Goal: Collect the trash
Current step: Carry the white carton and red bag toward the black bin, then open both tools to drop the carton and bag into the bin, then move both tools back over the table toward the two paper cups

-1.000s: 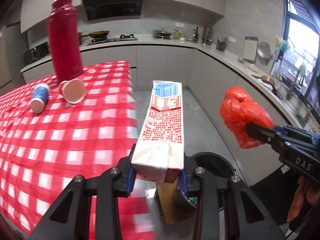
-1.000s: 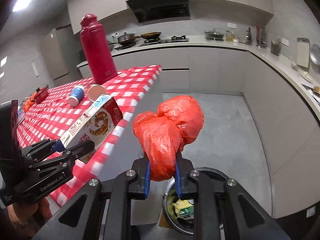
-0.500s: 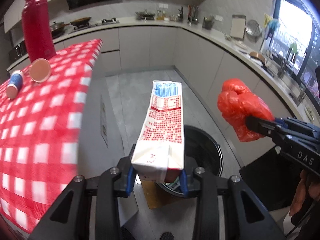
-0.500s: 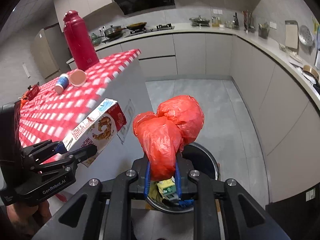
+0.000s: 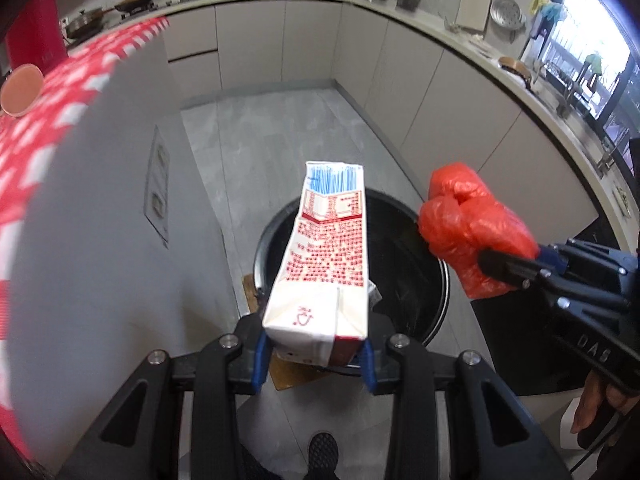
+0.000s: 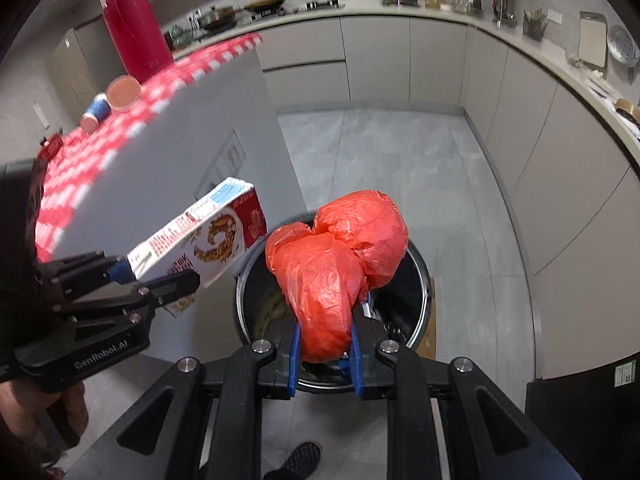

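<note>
My left gripper (image 5: 314, 360) is shut on a long white and red carton (image 5: 326, 256), which points forward over a round black trash bin (image 5: 434, 300) on the floor. My right gripper (image 6: 325, 350) is shut on a crumpled red plastic bag (image 6: 332, 272), held above the same bin (image 6: 418, 300). In the right wrist view the carton (image 6: 204, 240) and the left gripper (image 6: 160, 276) hang just left of the bin. In the left wrist view the red bag (image 5: 472, 232) and the right gripper (image 5: 516, 268) sit over the bin's right rim. Some trash lies inside the bin.
A table with a red checked cloth (image 6: 120, 128) stands to the left, bearing a red thermos (image 6: 134, 28), a tipped paper cup (image 6: 124, 92) and a small blue can (image 6: 96, 110). Grey cabinets and a counter (image 6: 520, 92) curve around the right. A shoe (image 6: 296, 458) shows below.
Both grippers have come down and away from the table, tilting toward the floor. The bin now lies directly under the carton and the bag. Both grips are unchanged.
</note>
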`<state>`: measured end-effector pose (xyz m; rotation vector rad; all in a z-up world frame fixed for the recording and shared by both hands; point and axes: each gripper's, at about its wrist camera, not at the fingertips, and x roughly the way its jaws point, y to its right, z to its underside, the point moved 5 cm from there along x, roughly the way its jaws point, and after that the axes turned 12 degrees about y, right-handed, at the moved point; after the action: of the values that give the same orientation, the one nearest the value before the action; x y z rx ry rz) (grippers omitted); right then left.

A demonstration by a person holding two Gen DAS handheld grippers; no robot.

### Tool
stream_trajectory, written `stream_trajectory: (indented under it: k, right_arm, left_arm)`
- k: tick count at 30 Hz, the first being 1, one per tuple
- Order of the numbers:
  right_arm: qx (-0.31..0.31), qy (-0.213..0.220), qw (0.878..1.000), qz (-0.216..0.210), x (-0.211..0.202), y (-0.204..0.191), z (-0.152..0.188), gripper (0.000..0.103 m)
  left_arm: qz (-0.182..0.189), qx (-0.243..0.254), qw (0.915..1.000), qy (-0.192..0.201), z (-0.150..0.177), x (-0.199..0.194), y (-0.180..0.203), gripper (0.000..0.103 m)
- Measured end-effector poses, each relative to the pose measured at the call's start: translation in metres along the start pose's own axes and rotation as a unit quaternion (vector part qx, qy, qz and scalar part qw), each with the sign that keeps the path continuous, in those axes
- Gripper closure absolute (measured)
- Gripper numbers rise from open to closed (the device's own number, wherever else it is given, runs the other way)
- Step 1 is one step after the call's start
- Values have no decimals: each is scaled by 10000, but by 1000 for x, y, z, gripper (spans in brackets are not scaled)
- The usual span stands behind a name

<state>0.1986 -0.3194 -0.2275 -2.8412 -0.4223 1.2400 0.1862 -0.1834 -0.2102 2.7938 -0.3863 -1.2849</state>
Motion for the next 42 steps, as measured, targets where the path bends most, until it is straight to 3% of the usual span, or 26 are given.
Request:
stream_trajectory:
  k: [11,12,13,14,15,16,22,32,42]
  right_arm:
    - [-517,-717,9961,39,67,9,31,82]
    - [-587,-739,9955,38,72,9,33,79]
    - [-730,-809,9939,146,78,11,35,61]
    - [-826,-830,9927,286,79,15,36,19]
    - [-870,-772,9924,390,77,19,35,2]
    - [-834,-588,9941,367,71,22,31,0]
    - [-428,-525,9925,1017,56,62,31,0]
    - [-42,-537,9923,1115,41,75,42,0]
    - [15,-262,9927,1179,11,69,27,0]
  left_arm:
    - [107,-62,9965,-823,27,57,7,66]
    - [109,46,9958,-907,31,62,10,60]
    - [25,149,9953,-954,33,66,11,37]
    - [-182,182,9958,-879,34,65,8,25]
    - [-294,130,9969,-722,32,61,3,12]
    - [-410,49,9975,-580,29,55,-2,10]
    - [-694,35,9967,-415,31,34,-13,10]
    - [-645,88,9972,-366,28,26,-9,7]
    - [-558,185,9981,-164,7,8,-1,7]
